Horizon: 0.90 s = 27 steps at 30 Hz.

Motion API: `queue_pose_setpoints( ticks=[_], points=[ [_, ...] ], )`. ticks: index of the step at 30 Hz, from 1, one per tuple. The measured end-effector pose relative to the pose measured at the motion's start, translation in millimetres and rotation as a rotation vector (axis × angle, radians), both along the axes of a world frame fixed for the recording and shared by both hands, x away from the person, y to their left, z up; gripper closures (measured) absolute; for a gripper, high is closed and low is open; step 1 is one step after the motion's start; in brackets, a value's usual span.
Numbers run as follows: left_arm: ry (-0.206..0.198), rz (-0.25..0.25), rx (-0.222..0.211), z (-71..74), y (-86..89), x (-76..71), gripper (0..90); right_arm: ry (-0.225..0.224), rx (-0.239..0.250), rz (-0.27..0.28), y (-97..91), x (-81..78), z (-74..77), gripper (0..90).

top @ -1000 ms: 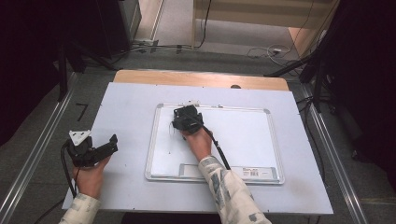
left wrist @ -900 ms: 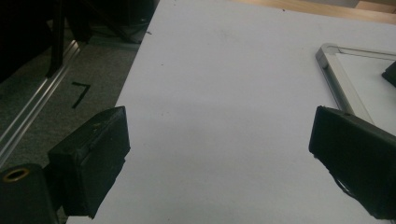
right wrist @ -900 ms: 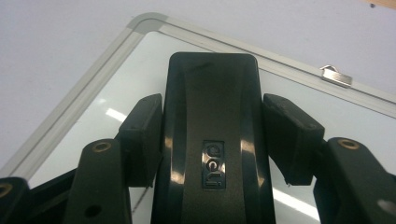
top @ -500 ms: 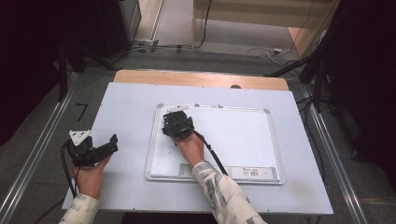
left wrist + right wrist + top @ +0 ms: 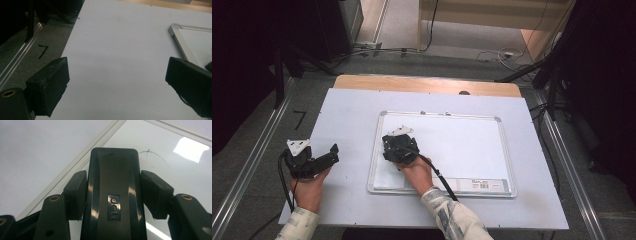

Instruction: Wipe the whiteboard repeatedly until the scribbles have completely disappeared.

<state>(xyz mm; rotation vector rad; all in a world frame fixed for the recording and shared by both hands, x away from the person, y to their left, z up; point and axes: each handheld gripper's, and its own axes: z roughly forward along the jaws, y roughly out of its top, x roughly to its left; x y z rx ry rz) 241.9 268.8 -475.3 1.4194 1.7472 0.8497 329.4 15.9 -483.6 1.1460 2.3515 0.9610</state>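
The right gripper [image 5: 398,148] sits low over the left part of the silver-framed rectangular whiteboard [image 5: 492,150], the hand behind it with the forearm in a patterned sleeve [image 5: 452,215] reaching in from the bottom edge; its jaws are clamped on the two long sides of a glossy black plastic whiteboard eraser [image 5: 113,195], whose front end lies near the board's left frame beside a faint curved pen mark [image 5: 152,156]. The left gripper [image 5: 319,159] rests in the left hand on the pale blue tabletop [image 5: 347,115], well apart from the board, pointing toward it, jaws spread wide with nothing between them.
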Motion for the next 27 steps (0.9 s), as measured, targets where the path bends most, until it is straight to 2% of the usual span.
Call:
queue_pose_setpoints(
  ticks=[4,11,15,22,23,27],
  points=[
    [0.0,-0.005,0.006,0.0,-2.2,1.8,5.8,-0.008,-0.006,0.017,4.8,-11.5,-0.7,39.0],
    [0.004,-0.006,0.006,0.2,-2.4,2.3,5.9,-0.012,-0.004,0.018,5.8,-10.8,-1.2,39.0],
    [-0.001,0.002,-0.001,-0.5,0.1,1.1,5.9,-0.007,0.005,0.0,1.7,2.5,-0.7,38.9],
    [0.004,0.007,-0.002,-0.8,2.6,-0.3,5.8,0.005,0.003,-0.056,-16.2,22.2,1.2,38.9],
    [0.004,0.008,-0.001,-0.8,2.8,-0.4,5.9,0.006,0.001,-0.077,-24.6,28.8,1.7,38.9],
    [0.006,0.01,-0.003,-1.1,2.3,-0.1,5.8,0.008,0.001,-0.115,-41.6,38.0,2.5,38.9]
  ],
)
